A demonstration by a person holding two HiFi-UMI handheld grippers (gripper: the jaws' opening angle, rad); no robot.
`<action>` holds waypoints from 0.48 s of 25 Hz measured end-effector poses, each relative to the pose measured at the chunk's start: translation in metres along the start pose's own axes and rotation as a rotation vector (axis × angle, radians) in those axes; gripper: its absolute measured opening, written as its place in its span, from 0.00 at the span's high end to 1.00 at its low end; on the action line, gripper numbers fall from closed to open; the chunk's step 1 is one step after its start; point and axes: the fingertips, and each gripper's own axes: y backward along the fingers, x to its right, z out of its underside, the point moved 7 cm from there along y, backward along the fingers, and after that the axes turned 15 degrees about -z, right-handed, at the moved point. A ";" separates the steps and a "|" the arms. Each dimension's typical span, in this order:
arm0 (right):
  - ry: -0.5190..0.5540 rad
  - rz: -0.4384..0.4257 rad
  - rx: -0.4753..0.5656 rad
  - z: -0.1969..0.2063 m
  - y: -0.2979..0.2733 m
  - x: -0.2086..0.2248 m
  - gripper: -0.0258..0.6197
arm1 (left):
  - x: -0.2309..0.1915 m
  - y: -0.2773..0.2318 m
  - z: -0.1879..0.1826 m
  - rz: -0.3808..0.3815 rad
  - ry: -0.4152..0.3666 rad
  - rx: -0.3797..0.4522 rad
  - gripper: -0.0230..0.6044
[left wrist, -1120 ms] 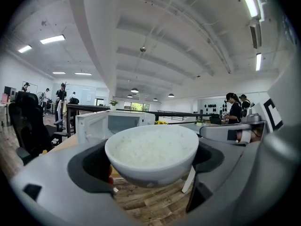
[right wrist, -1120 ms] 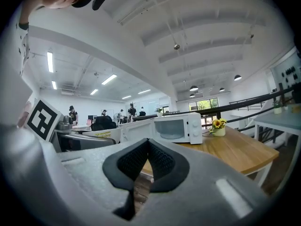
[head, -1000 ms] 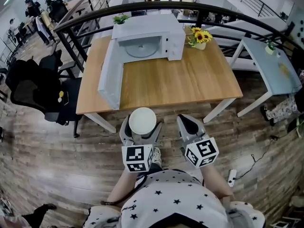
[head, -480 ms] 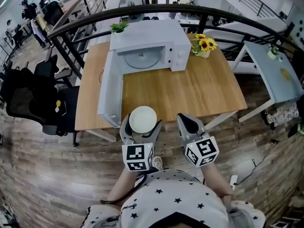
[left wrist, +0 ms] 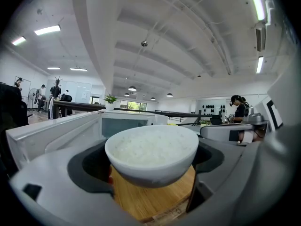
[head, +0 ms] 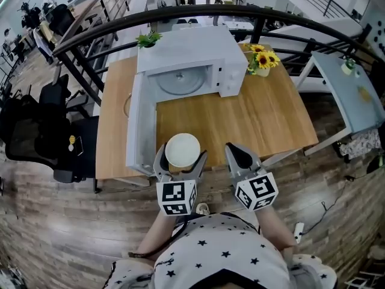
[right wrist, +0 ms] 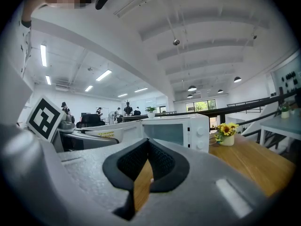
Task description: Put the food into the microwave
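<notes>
A white bowl of rice (head: 182, 150) (left wrist: 151, 154) is held between the jaws of my left gripper (head: 180, 161), over the near edge of the wooden table (head: 252, 116). The white microwave (head: 191, 62) (right wrist: 181, 131) stands at the table's back, its door (head: 137, 125) swung open to the left, the glass turntable (head: 180, 81) showing inside. My right gripper (head: 242, 159) (right wrist: 143, 166) hangs beside the left one at the table's front edge, its jaws shut with nothing between them.
A vase of sunflowers (head: 263, 61) (right wrist: 226, 133) stands right of the microwave. A small potted plant (head: 148, 40) sits behind it. A black railing (head: 180, 14) curves behind the table. A black office chair (head: 36, 140) is at the left, a pale side table (head: 352, 89) at the right.
Both grippers and the bowl have come nearer to the table and the open microwave; the bowl now hangs over the table's front edge. The grip is unchanged.
</notes>
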 end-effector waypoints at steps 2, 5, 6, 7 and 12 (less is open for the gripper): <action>-0.004 0.008 0.001 0.000 -0.005 0.002 0.95 | -0.002 -0.006 -0.001 0.003 0.000 -0.002 0.18; -0.007 0.010 -0.003 -0.001 -0.010 0.003 0.95 | -0.005 -0.015 -0.003 0.004 0.003 -0.004 0.18; -0.007 0.011 -0.006 0.000 -0.012 0.004 0.95 | -0.006 -0.017 -0.003 0.005 0.003 -0.004 0.18; -0.006 0.012 -0.009 0.000 -0.013 0.004 0.95 | -0.006 -0.020 -0.003 0.005 0.003 -0.004 0.18; -0.007 0.020 -0.017 -0.002 -0.017 0.011 0.95 | -0.007 -0.035 -0.005 0.001 -0.004 -0.009 0.18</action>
